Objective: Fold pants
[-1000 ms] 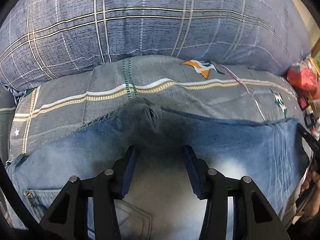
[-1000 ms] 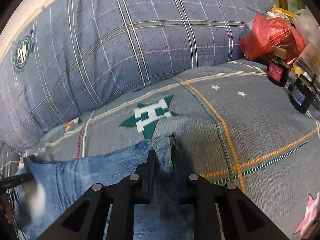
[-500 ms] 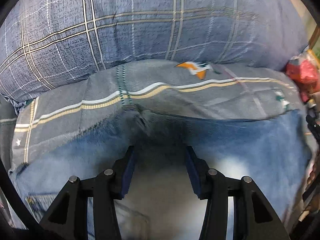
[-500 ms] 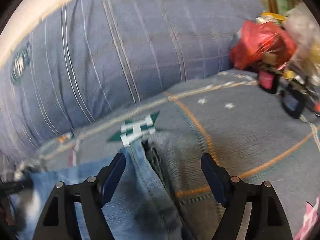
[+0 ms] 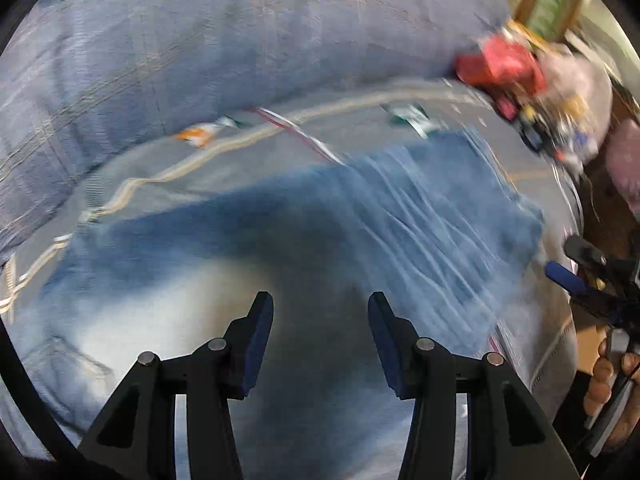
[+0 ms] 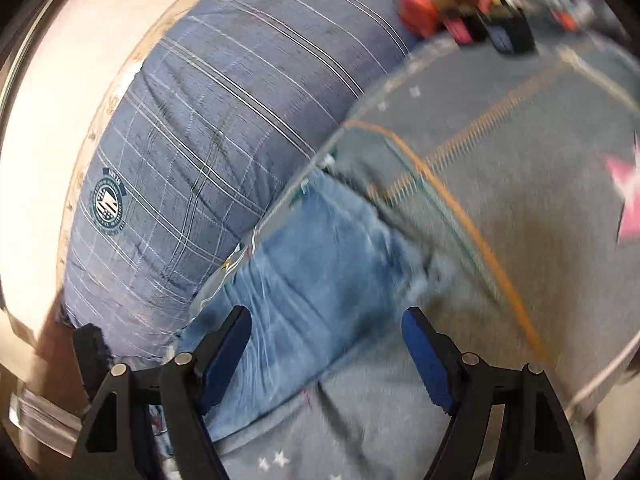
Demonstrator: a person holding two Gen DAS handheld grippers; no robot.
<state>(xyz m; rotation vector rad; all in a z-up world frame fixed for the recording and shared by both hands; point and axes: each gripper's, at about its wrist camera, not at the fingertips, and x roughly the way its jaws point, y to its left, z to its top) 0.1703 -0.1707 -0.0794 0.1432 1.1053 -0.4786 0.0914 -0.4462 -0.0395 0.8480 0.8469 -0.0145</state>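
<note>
Nearest, left claw gaping apart, gripping nothing, poised over faded blue jeans. Right claw spread wider, also empty, above one denim edge. Jeans lying flat on a grey patterned bedsheet with orange stripes and stars. Behind, a large blue plaid pillow against a pale wall. Farthest, blurred red bag amid clutter at bed's edge.
</note>
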